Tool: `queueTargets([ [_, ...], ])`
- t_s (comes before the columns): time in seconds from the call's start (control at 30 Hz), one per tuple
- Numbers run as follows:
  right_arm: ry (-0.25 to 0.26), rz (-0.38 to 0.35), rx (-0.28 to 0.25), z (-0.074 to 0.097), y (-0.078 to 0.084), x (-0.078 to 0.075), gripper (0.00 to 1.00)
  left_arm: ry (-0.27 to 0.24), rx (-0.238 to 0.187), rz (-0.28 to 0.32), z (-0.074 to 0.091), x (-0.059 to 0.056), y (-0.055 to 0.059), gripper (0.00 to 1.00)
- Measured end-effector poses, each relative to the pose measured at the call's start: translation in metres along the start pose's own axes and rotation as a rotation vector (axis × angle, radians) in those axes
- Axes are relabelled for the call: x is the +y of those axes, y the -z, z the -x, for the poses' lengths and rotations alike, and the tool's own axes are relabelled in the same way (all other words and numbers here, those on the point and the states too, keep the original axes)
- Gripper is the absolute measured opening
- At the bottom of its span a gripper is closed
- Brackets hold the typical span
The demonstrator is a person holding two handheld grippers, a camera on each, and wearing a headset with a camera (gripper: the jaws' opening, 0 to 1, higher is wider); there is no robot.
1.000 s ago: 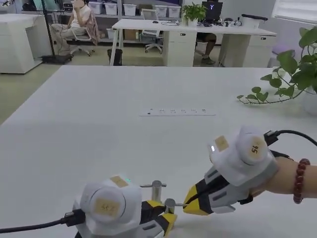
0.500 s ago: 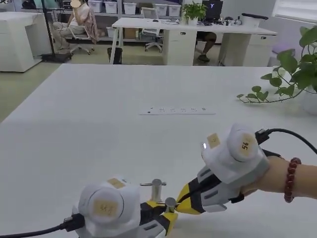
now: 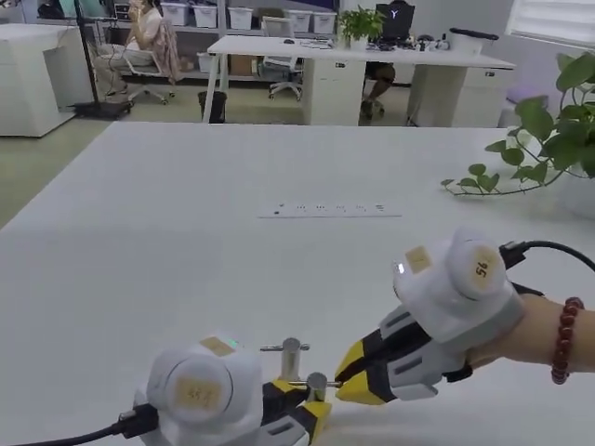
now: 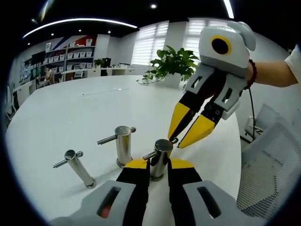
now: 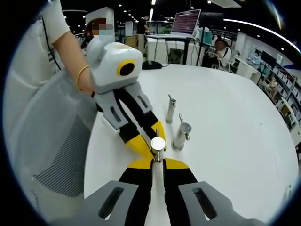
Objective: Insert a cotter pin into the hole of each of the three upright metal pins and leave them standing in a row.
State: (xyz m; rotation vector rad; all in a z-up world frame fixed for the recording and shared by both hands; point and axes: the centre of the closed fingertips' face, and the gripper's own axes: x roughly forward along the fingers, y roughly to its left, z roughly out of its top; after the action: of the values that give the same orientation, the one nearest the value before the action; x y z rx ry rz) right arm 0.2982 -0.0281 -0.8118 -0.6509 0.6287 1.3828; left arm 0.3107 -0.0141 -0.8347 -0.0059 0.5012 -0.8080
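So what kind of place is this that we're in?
Probably an open-plan office or lab: a big white worktable, white desks with office chairs behind it, shelves of storage bins along the back, and a potted plant.

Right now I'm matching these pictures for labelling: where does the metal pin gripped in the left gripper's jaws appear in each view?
Head view: held pin, bottom centre, yellow jaws on both sides.
Left gripper view: lower centre, upright between that view's own jaws.
Right gripper view: centre, seen top-on, just beyond the jaws.
Shared landmark: the neighbouring pin, its cotter pin already through.
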Motion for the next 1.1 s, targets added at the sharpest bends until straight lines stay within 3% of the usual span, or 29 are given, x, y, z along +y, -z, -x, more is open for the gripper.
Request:
queueTargets([
  [0.47,0.009,0.034,0.015,-0.005,-0.003,-0.001,0.05,-0.007,0.000,0.023,0.000,0.000,0.000,0.13],
  [0.8,0.014,0.010,0.012,-0.006,-0.004,-0.002,0.05,-0.006,0.002,0.041,-0.001,0.001,0.000,0.13],
  [1.0,0.017,-0.025,0.009,-0.007,-0.004,-0.002,0.15,0.004,0.004,0.041,0.000,-0.001,-0.003,0.16],
  [1.1,0.018,-0.045,-0.015,-0.007,-0.009,-0.002,0.17,0.004,0.031,0.022,0.000,-0.002,0.000,0.21],
])
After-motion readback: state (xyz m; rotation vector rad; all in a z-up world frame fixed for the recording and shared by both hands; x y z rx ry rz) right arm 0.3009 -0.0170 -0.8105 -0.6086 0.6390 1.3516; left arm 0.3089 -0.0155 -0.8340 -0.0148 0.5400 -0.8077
